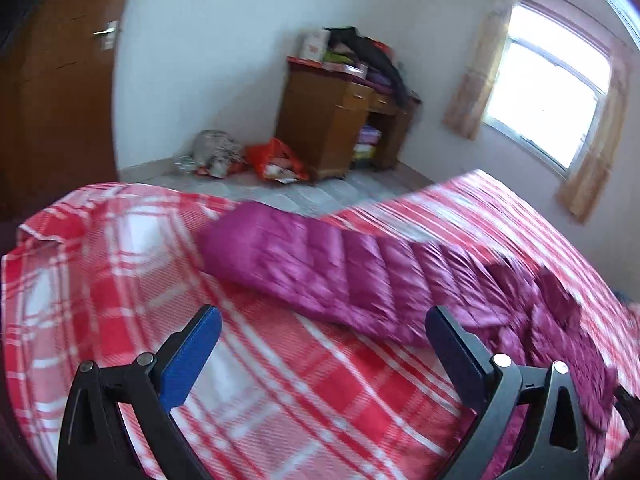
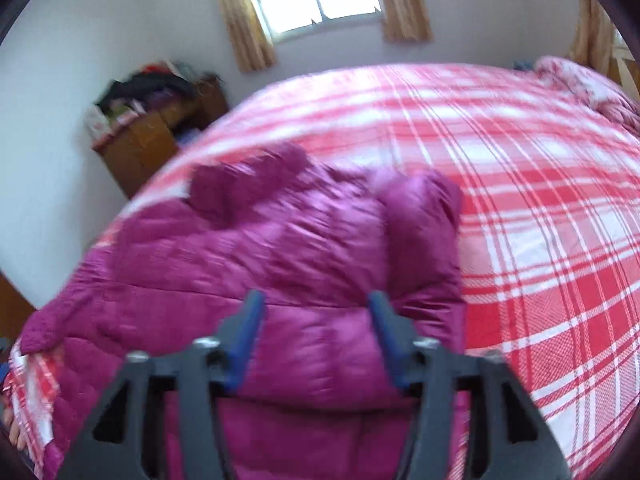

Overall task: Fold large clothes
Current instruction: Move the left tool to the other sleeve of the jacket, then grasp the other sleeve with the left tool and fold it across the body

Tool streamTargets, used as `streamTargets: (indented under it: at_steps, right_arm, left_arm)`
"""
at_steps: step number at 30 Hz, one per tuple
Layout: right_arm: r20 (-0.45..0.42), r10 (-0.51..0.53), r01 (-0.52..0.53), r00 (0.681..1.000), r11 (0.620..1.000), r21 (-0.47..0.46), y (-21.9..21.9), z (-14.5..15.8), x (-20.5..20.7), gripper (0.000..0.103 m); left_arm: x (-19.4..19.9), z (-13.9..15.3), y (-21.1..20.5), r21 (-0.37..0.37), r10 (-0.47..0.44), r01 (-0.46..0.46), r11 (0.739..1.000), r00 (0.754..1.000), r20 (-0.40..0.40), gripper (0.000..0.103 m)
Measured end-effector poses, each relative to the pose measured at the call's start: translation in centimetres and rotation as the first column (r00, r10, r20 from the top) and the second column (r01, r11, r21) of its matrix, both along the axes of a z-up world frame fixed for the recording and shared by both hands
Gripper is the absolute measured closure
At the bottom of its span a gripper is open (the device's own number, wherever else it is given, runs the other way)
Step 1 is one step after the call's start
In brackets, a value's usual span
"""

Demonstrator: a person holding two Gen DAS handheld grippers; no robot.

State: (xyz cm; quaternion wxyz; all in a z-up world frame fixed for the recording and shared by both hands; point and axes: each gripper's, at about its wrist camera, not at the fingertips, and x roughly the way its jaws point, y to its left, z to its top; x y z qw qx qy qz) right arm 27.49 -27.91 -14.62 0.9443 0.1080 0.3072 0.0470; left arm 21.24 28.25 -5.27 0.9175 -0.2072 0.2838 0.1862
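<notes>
Magenta puffer jacket (image 1: 320, 268) lies flat across the red-and-white plaid bedspread (image 1: 280, 380), spread long so the panels can be folded on a firm surface. In the left wrist view it reads as a long quilted strip running toward the bed's far corner.

My left gripper (image 1: 324, 344) hangs over bare bedspread just beside the jacket's near edge, jaws wide, nothing between them. I judge it's parked there to come in under that edge and take a panel.

My right gripper (image 2: 316, 340) sits directly above the jacket body, jaws partly apart with quilted fabric showing in the gap. Frame is motion-blurred, so I can't say whether the pads (image 2: 252, 340) touch the fabric; it looks like no pinch.

A bunched lump, probably the sleeve (image 2: 420, 216), rises just ahead of the right gripper. Likely the next fold target, since it must lie flat before the body folds.

Wooden cabinet (image 1: 324, 132) and window (image 1: 548, 96) are well apart from the work.
</notes>
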Motion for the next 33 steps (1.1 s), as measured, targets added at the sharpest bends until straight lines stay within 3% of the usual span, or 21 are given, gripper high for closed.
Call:
streamTargets:
  at_steps: [6, 11, 15, 16, 18, 23, 25, 26, 33]
  right_arm:
    - [0.106, 0.142, -0.135, 0.984, 0.988, -0.073, 5.8, 2.0, -4.2, 0.021]
    - [0.074, 0.204, -0.199, 0.976, 0.978, -0.066, 8.0, 1.8, -5.8, 0.021]
    - [0.055, 0.211, -0.206, 0.976, 0.975, -0.083, 8.7, 1.9, -6.9, 0.021]
    - [0.055, 0.21, -0.205, 0.976, 0.975, -0.085, 8.8, 1.9, -7.1, 0.021]
    - [0.053, 0.199, -0.194, 0.979, 0.977, -0.085, 8.8, 1.8, -7.5, 0.021]
    - [0.047, 0.172, -0.169, 0.984, 0.983, -0.068, 8.4, 1.5, -8.3, 0.021]
    - [0.041, 0.163, -0.16, 0.986, 0.985, -0.061, 8.1, 1.3, -8.4, 0.021]
    - [0.037, 0.159, -0.157, 0.987, 0.986, -0.057, 7.9, 1.2, -8.5, 0.021]
    - [0.029, 0.1, -0.1, 0.995, 0.995, 0.004, 5.3, 1.1, -9.1, 0.021]
  left_arm:
    - [1.6, -0.4, 7.4, -0.082, 0.227, -0.228, 0.97, 0.974, -0.026, 0.001]
    - [5.6, -3.0, 9.1, -0.032, 0.256, -0.262, 0.964, 0.957, -0.139, 0.001]
    - [6.6, -5.3, 9.2, -0.102, 0.245, -0.264, 0.959, 0.954, -0.171, 0.004]
    - [6.7, -5.6, 9.1, -0.108, 0.238, -0.259, 0.96, 0.955, -0.175, 0.007]
    - [7.2, -6.7, 9.0, -0.12, 0.224, -0.253, 0.96, 0.952, -0.208, 0.026]
    - [7.0, -6.4, 8.0, -0.062, 0.247, -0.265, 0.962, 0.947, -0.206, 0.033]
    - [6.9, -6.0, 7.7, -0.028, 0.25, -0.26, 0.965, 0.95, -0.188, 0.052]
    - [7.1, -5.4, 7.3, -0.027, 0.185, -0.191, 0.981, 0.972, -0.145, 0.08]
    - [8.8, -1.1, 4.3, 0.07, 0.112, -0.107, 0.992, 0.991, -0.067, 0.085]
